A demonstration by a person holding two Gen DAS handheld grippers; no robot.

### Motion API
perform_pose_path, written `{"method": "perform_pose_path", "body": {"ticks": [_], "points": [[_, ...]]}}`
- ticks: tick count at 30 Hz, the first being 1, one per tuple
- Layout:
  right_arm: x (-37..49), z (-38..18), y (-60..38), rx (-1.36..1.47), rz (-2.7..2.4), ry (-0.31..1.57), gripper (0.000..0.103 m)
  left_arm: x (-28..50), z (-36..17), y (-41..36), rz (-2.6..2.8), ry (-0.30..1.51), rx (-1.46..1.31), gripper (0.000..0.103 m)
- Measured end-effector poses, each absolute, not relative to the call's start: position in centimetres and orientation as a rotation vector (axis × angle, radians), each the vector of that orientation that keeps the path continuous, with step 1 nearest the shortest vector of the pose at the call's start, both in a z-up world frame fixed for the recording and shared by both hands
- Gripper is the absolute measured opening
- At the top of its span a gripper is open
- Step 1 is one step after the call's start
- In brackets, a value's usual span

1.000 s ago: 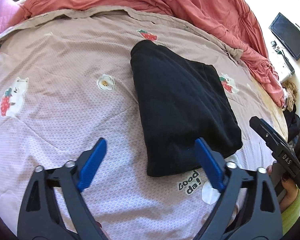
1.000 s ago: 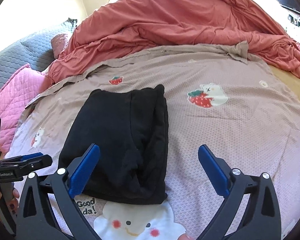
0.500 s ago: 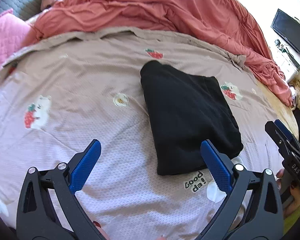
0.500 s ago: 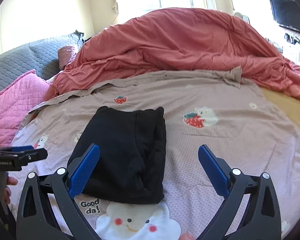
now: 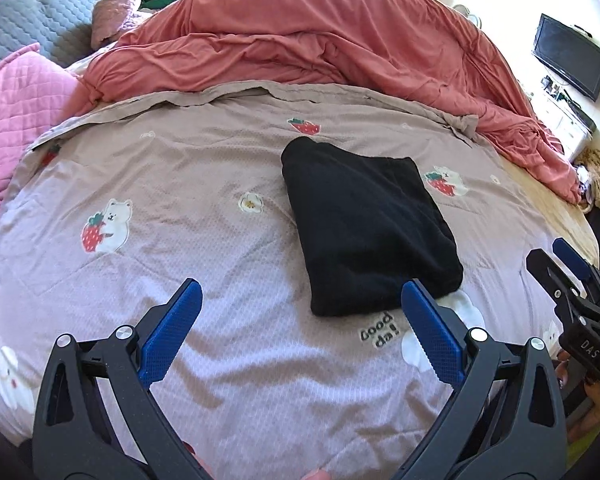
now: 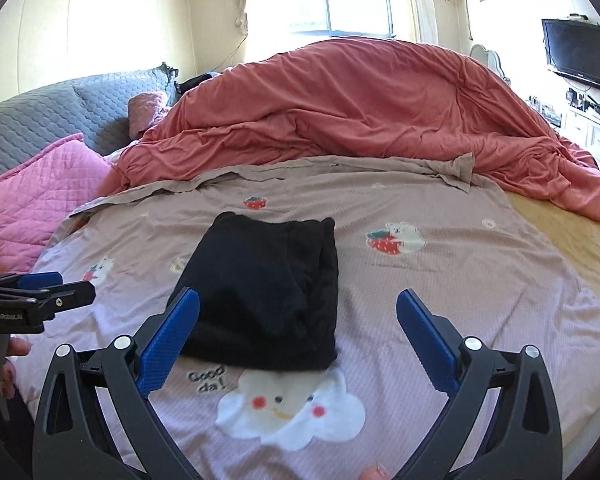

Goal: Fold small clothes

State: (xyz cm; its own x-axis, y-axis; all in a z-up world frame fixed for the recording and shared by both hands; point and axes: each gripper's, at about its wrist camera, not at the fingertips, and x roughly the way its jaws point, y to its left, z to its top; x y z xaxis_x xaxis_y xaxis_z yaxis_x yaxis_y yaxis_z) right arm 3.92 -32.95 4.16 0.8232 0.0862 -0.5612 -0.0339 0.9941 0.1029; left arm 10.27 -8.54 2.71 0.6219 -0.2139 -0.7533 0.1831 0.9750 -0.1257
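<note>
A folded black garment [image 5: 364, 224] lies flat on the mauve cartoon-print bedspread [image 5: 204, 240]; it also shows in the right wrist view [image 6: 268, 292]. My left gripper [image 5: 300, 328] is open and empty, held above the bedspread, near and to the left of the garment. My right gripper [image 6: 298, 334] is open and empty, held above the garment's near edge. Each gripper shows at the edge of the other's view: the right one [image 5: 568, 280], the left one [image 6: 40, 292].
A bunched red duvet [image 5: 320, 44] covers the far half of the bed. A pink quilted pillow [image 5: 16, 104] and a grey headboard [image 6: 60, 116] are at the left. A TV [image 6: 580, 56] and white cabinet [image 6: 592, 136] stand at the right.
Both grippers have pulled back and risen away from the garment, so it looks smaller and more of the room shows. The garment has not moved.
</note>
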Motion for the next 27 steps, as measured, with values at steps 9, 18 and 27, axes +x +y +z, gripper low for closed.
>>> {"method": "perform_pose_path", "body": {"ticks": [9, 18, 27], "points": [[1.0, 4.6, -32.0, 0.088, 0.036, 0.641, 0.098, 7.6, 2.4, -7.3, -0.217, 0.875, -0.050, 0.094], [-0.6, 3.9, -31.8, 0.109, 0.014, 0.743, 0.098, 5.3, 1.5, -6.7, -0.231, 0.901, -0.049, 0.094], [-1.9, 3.5, -30.9, 0.081, 0.023, 0.783, 0.098, 4.4, 0.4, -6.0, -0.213, 0.917, -0.076, 0.094]]}}
